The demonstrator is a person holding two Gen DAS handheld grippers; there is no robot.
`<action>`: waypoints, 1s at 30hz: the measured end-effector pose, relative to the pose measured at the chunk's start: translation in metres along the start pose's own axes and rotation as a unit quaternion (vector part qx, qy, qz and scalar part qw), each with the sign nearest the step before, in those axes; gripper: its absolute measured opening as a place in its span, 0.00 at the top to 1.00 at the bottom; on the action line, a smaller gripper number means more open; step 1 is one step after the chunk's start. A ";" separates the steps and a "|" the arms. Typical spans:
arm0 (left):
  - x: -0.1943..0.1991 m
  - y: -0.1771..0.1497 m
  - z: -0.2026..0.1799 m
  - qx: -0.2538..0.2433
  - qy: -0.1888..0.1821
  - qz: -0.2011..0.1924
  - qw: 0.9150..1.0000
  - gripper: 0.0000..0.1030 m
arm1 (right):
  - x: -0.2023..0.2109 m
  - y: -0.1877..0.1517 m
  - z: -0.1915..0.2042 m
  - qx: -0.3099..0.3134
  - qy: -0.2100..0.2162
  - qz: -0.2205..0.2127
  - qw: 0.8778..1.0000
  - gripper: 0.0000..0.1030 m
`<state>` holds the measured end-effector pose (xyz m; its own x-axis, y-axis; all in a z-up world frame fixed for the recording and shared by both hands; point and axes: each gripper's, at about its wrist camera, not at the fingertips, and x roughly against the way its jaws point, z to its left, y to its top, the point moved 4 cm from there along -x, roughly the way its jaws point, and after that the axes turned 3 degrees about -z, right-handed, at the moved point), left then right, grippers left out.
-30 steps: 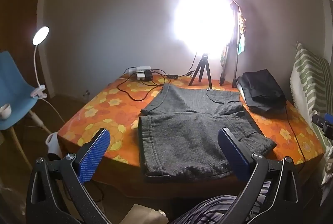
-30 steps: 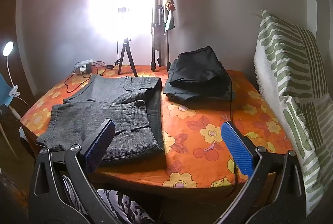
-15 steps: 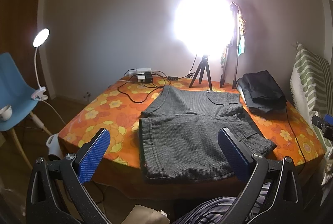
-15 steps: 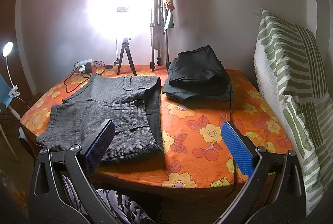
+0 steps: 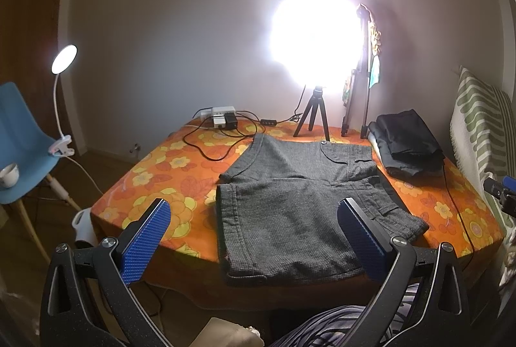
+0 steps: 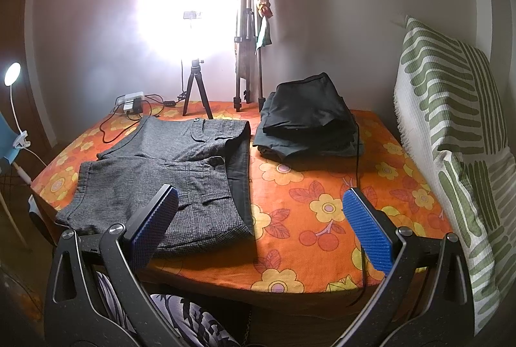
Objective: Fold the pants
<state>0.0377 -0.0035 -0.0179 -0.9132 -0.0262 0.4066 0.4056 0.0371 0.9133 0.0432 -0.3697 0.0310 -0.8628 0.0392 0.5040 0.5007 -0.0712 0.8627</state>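
Observation:
Grey checked pants point(image 5: 300, 201) lie spread flat on the orange flowered table point(image 5: 154, 172), both legs pointing left, the near leg reaching the front edge. They also show in the right wrist view point(image 6: 167, 172), at the left. My left gripper point(image 5: 254, 234) is open and empty, held off the front edge before the near leg. My right gripper point(image 6: 261, 224) is open and empty, held off the front edge to the right of the waistband.
A stack of folded dark clothes point(image 6: 309, 124) sits at the back right with a black cable beside it. A small tripod with a bright lamp point(image 5: 312, 117), a tall tripod point(image 6: 246, 40) and a power strip with cables point(image 5: 222, 121) stand at the back. A green striped cushion point(image 6: 451, 127) is at the right.
Both grippers have drifted back and up very slightly. The pants have not moved.

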 end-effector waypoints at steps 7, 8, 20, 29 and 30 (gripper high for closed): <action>0.001 0.001 -0.001 -0.003 0.000 -0.003 1.000 0.00 | 0.001 0.002 0.000 0.000 0.000 0.000 1.000 0.00; 0.001 0.001 -0.001 -0.004 0.000 -0.004 1.000 0.00 | 0.001 0.002 0.000 0.000 0.000 0.000 1.000 0.00; 0.003 0.001 -0.003 -0.005 0.000 -0.007 1.000 0.00 | 0.001 0.002 0.001 0.002 -0.001 -0.002 1.000 0.00; 0.004 0.001 -0.003 -0.006 0.000 -0.007 1.000 0.00 | 0.002 0.002 0.001 0.002 -0.001 -0.002 1.000 0.00; 0.004 0.001 -0.003 -0.007 0.001 -0.007 1.000 0.00 | 0.002 0.001 0.001 0.002 -0.001 -0.002 1.000 0.00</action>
<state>0.0348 -0.0062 -0.0151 -0.9185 -0.0286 0.3943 0.3937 0.0236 0.9189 0.0424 -0.3690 0.0329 -0.8651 0.0417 0.4999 0.4968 -0.0664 0.8653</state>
